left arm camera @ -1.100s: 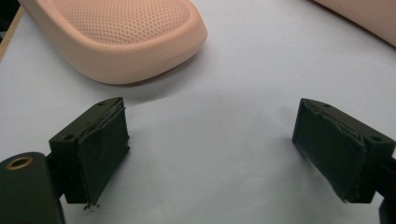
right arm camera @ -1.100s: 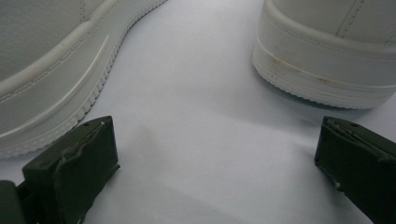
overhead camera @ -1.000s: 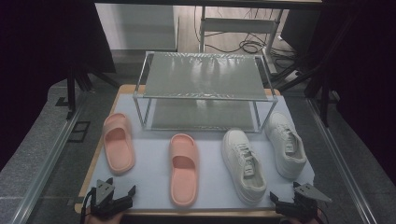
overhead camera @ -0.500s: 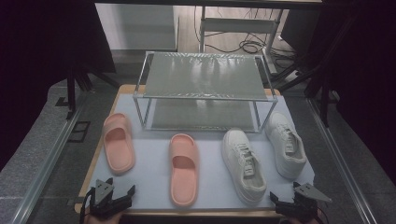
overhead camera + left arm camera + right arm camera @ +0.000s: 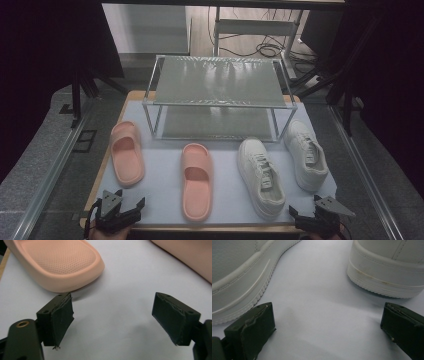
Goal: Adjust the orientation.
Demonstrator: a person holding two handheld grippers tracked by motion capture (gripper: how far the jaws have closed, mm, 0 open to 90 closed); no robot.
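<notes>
Two salmon-pink slippers, one [image 5: 126,159] at the left and one [image 5: 196,180] nearer the middle, lie on a white mat [image 5: 225,200]. To their right lie two white sneakers [image 5: 260,176] [image 5: 306,154]. My left gripper [image 5: 131,204] sits at the mat's near left corner, open. Its jaws have just been closing a little with nothing between them. In the left gripper view, that gripper [image 5: 112,322] faces the heel of the left slipper [image 5: 57,265]. My right gripper [image 5: 306,211] rests open at the near right corner. In the right gripper view, it [image 5: 327,332] points between the two sneakers [image 5: 237,277] [image 5: 387,265].
A two-tier metal shoe rack [image 5: 217,95] stands at the back of the mat, both shelves bare. The mat lies on a wooden board [image 5: 107,165] with grey floor on both sides. Cables and dark stands lie beyond the rack.
The left gripper has shifted very slightly at the near left corner. The shoes and the right gripper have not moved.
</notes>
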